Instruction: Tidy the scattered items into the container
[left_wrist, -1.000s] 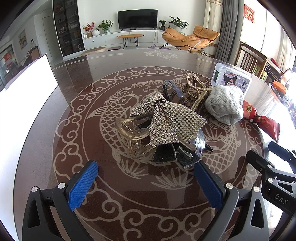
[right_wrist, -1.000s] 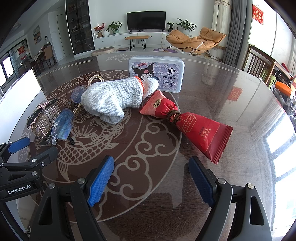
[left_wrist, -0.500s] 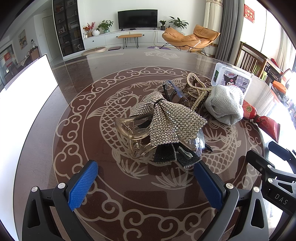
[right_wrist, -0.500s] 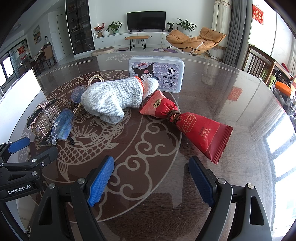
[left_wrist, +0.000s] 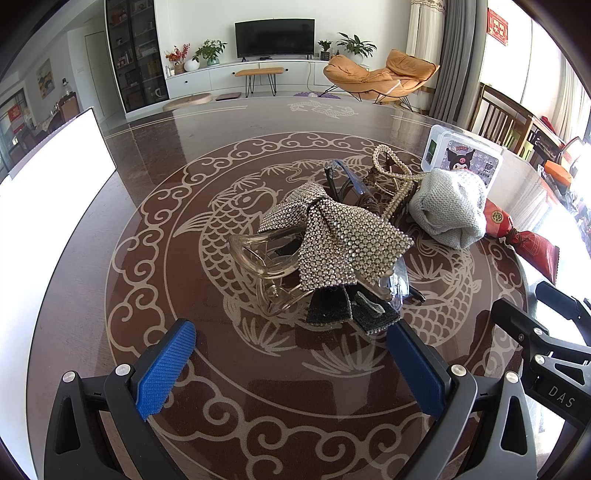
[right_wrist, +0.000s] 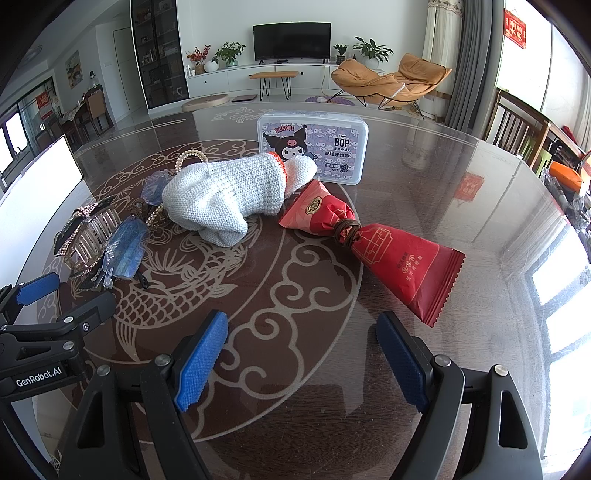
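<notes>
A living room with a television and an orange lounge chair is seen behind a dark, glossy table (left_wrist: 155, 155) inlaid with a pale fish and cloud pattern. Nothing is found changed from the frames a second and half a second ago: both tools and every item are placed as before. The left gripper (left_wrist: 291, 363) is held wide open above the near edge of the table, nothing between its blue pads, and the right gripper (right_wrist: 303, 356) is likewise spread wide and empty near the same edge. Towards the middle of the table a rhinestone bow (left_wrist: 332, 236) is draped over a clear hair claw (left_wrist: 255, 258), with glasses (right_wrist: 127, 251) tucked against them. Beyond these a pearl hair clip (left_wrist: 391, 173) is partly hidden by a grey knitted sock (right_wrist: 225, 195), folded and touching a red snack packet (right_wrist: 384, 251) tied at its waist with brown cord. A lidded Kuromi box (right_wrist: 314, 147) is stood at the far side, just behind the sock, its lid closed.
</notes>
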